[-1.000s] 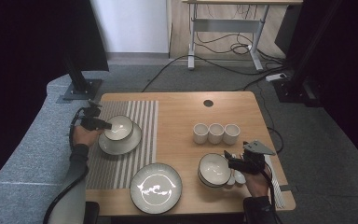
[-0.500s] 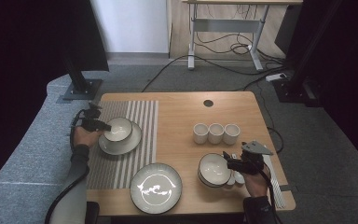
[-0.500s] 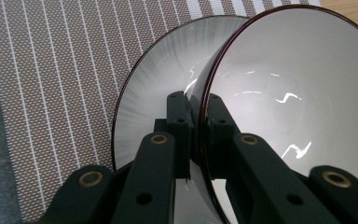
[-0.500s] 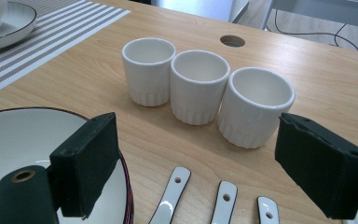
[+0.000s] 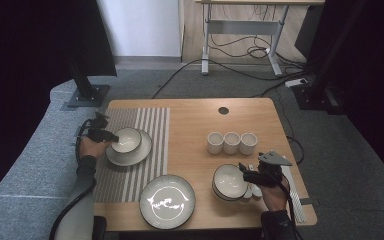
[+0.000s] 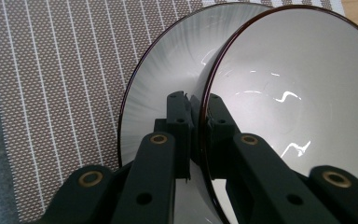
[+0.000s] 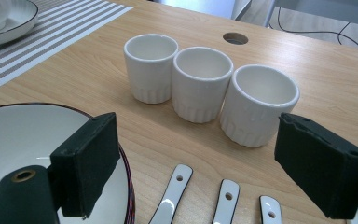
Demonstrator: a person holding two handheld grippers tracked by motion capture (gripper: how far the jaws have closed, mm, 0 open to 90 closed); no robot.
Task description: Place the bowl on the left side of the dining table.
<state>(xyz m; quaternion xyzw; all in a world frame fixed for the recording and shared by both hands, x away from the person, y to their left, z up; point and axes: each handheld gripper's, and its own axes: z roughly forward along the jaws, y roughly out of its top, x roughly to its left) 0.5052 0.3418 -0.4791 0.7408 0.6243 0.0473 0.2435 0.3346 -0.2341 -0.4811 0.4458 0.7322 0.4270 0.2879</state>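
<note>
Left gripper (image 5: 111, 137) clamped on the rim of a white dark-rimmed ceramic bowl (image 5: 127, 140), one jaw inside, one outside, bowl resting on a matching white saucer plate (image 5: 142, 150) atop the brown-and-white striped placemat (image 5: 145, 125) at far left. Right gripper (image 5: 243, 171) spread wide, pads apart, beside a stack of white dark-rimmed bowls (image 5: 228, 181) at near right; stack count unclear. Three white ribbed ceramic cups (image 7: 200, 83) in a row farther back. Three white ceramic spoon handles (image 7: 172, 193) just near them. One large patterned plate (image 5: 167, 201) at near centre on the light wooden table (image 5: 195, 120).
</note>
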